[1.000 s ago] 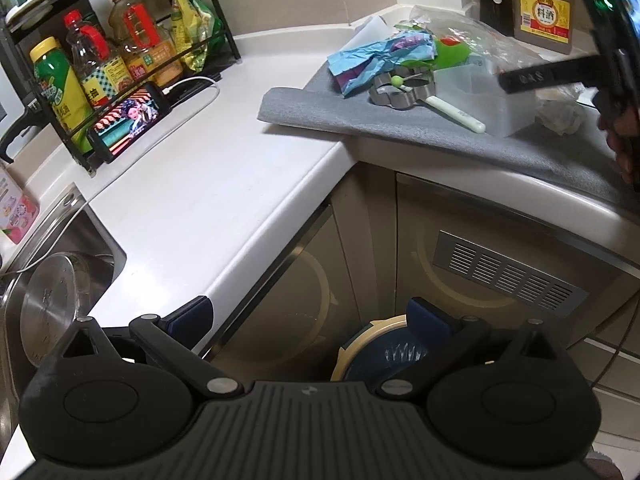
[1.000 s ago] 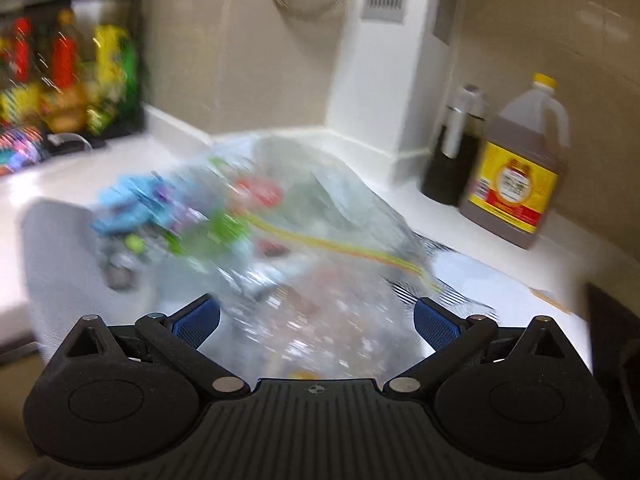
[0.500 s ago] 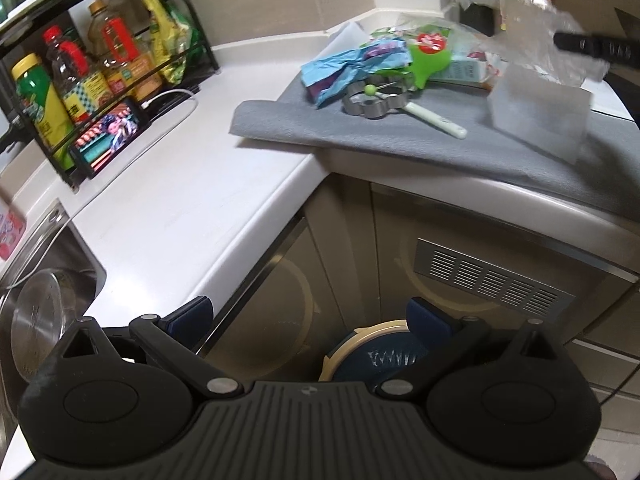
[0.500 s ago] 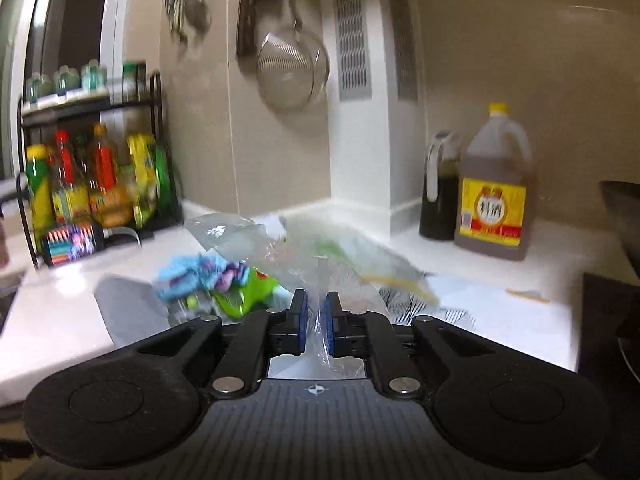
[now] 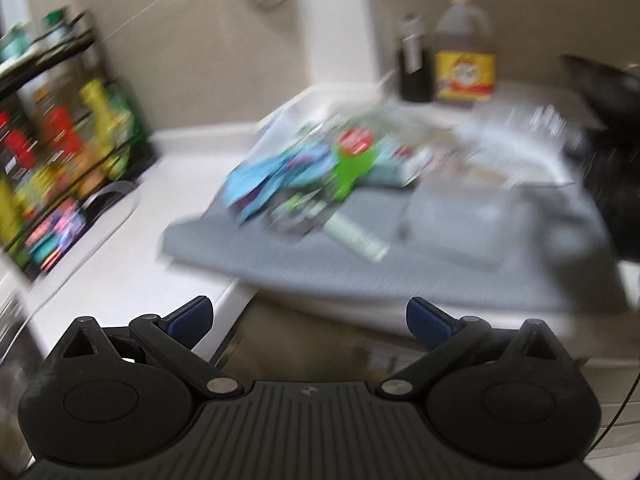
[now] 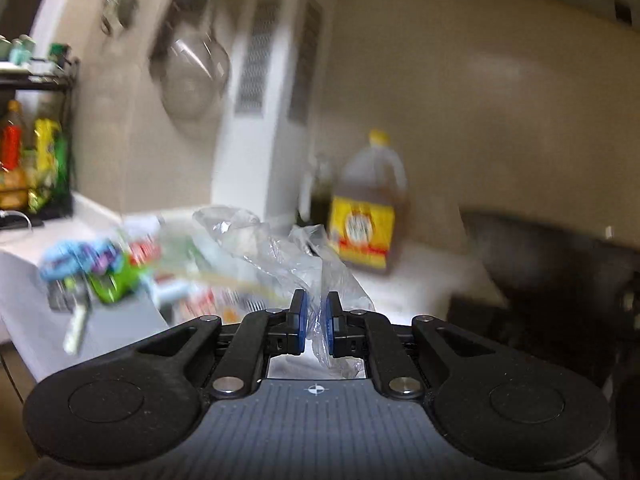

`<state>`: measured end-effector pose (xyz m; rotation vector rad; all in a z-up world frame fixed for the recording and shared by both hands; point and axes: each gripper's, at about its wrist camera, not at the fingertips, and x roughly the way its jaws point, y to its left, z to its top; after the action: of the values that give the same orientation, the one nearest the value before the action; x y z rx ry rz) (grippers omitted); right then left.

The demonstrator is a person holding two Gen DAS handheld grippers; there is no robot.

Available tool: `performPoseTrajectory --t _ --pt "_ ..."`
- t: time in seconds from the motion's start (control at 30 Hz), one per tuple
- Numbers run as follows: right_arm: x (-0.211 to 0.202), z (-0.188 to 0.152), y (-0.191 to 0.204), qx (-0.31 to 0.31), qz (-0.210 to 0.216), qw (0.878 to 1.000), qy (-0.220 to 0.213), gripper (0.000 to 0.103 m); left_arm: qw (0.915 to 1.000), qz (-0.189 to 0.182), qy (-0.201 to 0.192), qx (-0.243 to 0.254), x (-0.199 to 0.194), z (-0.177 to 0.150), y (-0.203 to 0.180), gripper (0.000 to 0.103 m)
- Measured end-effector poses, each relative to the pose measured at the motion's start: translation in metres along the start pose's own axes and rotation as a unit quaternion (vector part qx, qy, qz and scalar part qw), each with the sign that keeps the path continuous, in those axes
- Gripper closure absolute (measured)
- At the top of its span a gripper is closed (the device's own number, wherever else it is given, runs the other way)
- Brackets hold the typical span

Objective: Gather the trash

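In the right wrist view the right claw (image 6: 314,314) sits at the lower centre of the frame, its two blue pads drawn almost together and pinching a clear plastic bag (image 6: 280,248). The bag is thin, crinkled and see-through; a fold of it runs down between the pads and bunches below them, while the rest billows upward and to the left into the middle of the frame, catching pale highlights along its creases. To the left of the bag, at mid-left, lies a blurred heap of trash (image 6: 100,268): light blue and purple wrappers, a bright green piece and a red-and-white label, with a pale handle (image 6: 76,330) sticking down from it. The heap rests on a grey mat (image 6: 116,328) on the white tabletop (image 6: 424,276). Right of the bag, at centre, stands a brown jug with a yellow label (image 6: 366,216). In the left wrist view the left claw (image 5: 308,316) fills the bottom of the frame with its blue-tipped fingers spread wide apart and nothing between them. Above it, in the middle of that frame, the same colourful heap shows smeared by blur on the mat, near the mat's left end, with clear plastic to its right. A rack of bottles (image 5: 52,152) stands at the left edge.
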<state>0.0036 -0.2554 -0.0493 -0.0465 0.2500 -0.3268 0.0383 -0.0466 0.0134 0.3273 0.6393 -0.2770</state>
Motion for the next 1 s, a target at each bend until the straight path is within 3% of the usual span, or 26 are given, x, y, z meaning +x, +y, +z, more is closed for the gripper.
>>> performPoseTrajectory --t 0.1,0.3,0.37,0.43,0.5,0.63,0.77,1.0 --pt "0.008 -0.011 -0.009 0.031 0.010 0.999 0.033 0.092 0.9968 -0.056 -0.025 0.051 0.018 0.022 -0.022 0.000" --pt "0.013 -0.023 -0.008 0.030 0.028 0.998 0.052 0.091 0.9859 -0.119 -0.008 0.118 0.061 0.054 -0.066 0.000" --pt "0.016 -0.024 -0.008 0.026 0.027 0.998 0.058 0.086 0.9812 -0.137 0.003 0.136 0.073 0.058 -0.078 0.000" --pt "0.017 -0.024 -0.010 0.028 0.024 0.998 0.060 0.060 0.9782 -0.145 0.015 0.148 0.084 0.060 -0.088 0.000" --pt "0.020 -0.025 -0.013 0.033 0.021 0.997 0.064 0.045 0.9771 -0.149 0.029 0.149 0.093 0.060 -0.093 0.000" --pt "0.027 -0.025 -0.018 0.056 0.033 0.994 0.086 0.038 0.9746 -0.164 0.037 0.148 0.104 0.061 -0.104 0.000" --pt "0.030 -0.025 -0.025 0.079 0.038 0.992 0.095 0.035 0.9672 -0.197 0.052 0.153 0.105 0.061 -0.107 0.000" --pt "0.030 -0.026 -0.026 0.089 0.035 0.991 0.095 0.033 0.9651 -0.225 0.045 0.127 0.089 0.061 -0.080 0.000"
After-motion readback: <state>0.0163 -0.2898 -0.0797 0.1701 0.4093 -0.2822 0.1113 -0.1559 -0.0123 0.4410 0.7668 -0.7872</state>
